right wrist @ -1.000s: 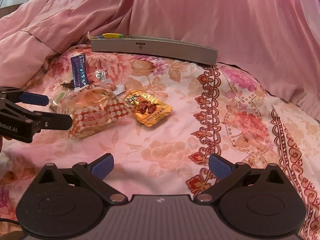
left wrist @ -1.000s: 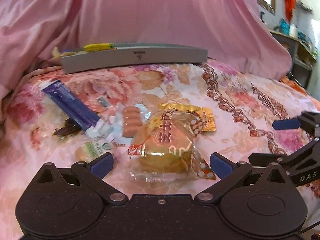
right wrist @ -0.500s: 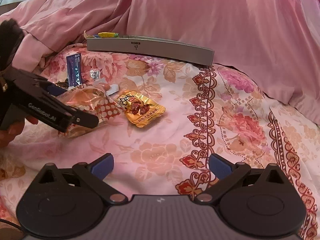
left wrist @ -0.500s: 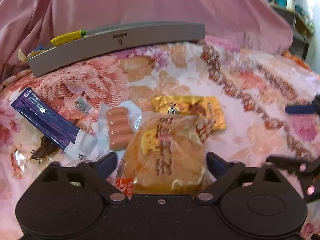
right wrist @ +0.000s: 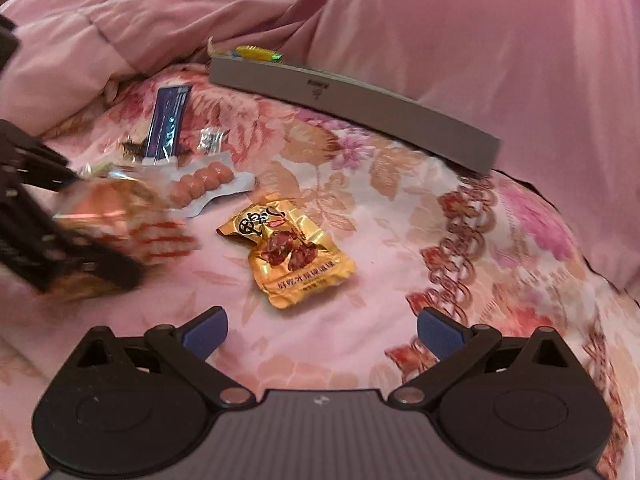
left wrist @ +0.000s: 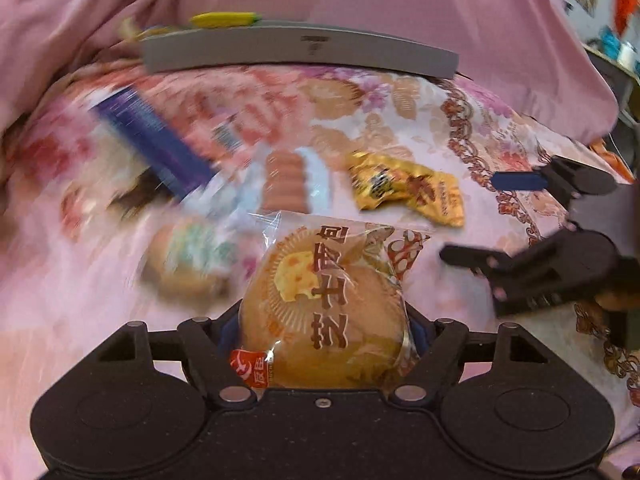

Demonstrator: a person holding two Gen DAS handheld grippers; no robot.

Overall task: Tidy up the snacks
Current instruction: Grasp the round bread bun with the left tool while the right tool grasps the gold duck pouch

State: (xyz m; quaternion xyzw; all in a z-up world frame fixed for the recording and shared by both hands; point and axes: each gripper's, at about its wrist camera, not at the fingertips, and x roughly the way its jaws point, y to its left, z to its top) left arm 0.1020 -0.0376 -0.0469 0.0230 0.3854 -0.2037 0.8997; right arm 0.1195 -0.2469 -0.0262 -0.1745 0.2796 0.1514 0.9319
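The left gripper (left wrist: 322, 330) is closing on the wrapped bun (left wrist: 320, 312) at the bottom middle. The right gripper (right wrist: 322, 334) is wide and empty, with the gold snack pack (right wrist: 294, 254) on the bed (right wrist: 400, 208) in the middle.

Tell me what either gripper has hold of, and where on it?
Left gripper: its jaws are closing on the wrapped bread bun, pressing its two sides at the near end. Right gripper: nothing held.
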